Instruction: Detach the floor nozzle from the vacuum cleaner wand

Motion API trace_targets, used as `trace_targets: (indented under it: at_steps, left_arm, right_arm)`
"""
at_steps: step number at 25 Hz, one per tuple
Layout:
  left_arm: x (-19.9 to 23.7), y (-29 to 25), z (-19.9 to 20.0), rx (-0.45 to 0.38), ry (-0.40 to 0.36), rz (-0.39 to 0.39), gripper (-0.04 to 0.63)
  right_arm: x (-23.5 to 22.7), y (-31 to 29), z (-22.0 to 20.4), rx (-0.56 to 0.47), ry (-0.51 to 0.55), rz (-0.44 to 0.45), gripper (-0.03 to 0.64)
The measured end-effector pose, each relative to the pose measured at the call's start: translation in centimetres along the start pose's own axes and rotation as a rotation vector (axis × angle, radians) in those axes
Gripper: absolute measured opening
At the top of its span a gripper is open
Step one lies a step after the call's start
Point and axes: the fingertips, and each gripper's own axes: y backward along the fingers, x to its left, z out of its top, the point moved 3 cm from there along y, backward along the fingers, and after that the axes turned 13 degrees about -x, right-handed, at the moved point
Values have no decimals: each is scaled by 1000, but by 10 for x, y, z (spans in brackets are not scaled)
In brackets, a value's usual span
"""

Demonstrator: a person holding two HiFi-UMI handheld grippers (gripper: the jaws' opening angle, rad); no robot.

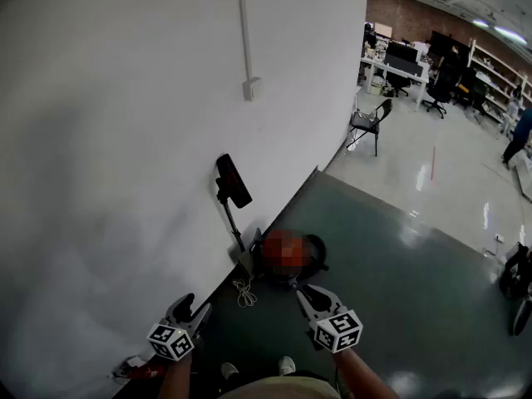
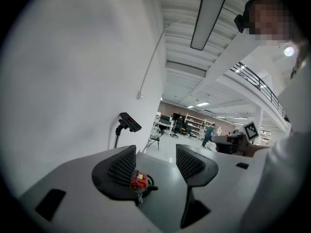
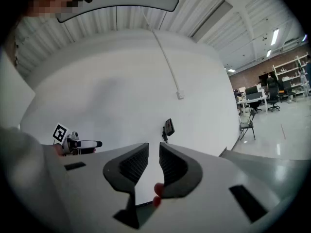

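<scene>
With my left tongs half open and my right tongs shut, both empty, I'd brace the wand and grip the floor nozzle at centre frame squarely.

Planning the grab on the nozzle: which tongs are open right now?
The left tongs: their jaws stand apart with nothing gripped between them. The right tongs have their jaws drawn together, also empty.
</scene>
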Motion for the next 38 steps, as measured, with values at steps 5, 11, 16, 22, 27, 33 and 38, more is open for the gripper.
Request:
trace_targets:
  at_steps: [5, 11, 16, 22, 27, 33, 38]
  left_arm:
    - [-5, -3, 1, -5, -2, 6, 268]
    - [-13, -3, 0, -5, -4, 12, 268]
    - [-13, -3, 0, -4, -8, 25, 268]
    - [-25, -1, -5, 9, -14, 33, 268]
    - [-32, -4, -21, 42, 6, 36, 268]
    - [-15, -23, -28, 86, 24, 27, 268]
    - [22, -62, -29, 119, 26, -9, 268]
  right_arm:
    - [-6, 2, 4, -7, -5, -1, 72]
    - [-16, 6, 8, -16, -4, -6, 72]
    - [-22, 9, 13, -56, -73, 1, 75]
    - [-27, 21, 17, -92, -142, 36, 92]
    - [-42, 12, 8, -96, -170, 25, 92]
    - [-79, -69, 38, -169, -158, -8, 92]
    - [-106, -152, 76, -252, -144, -46, 92]
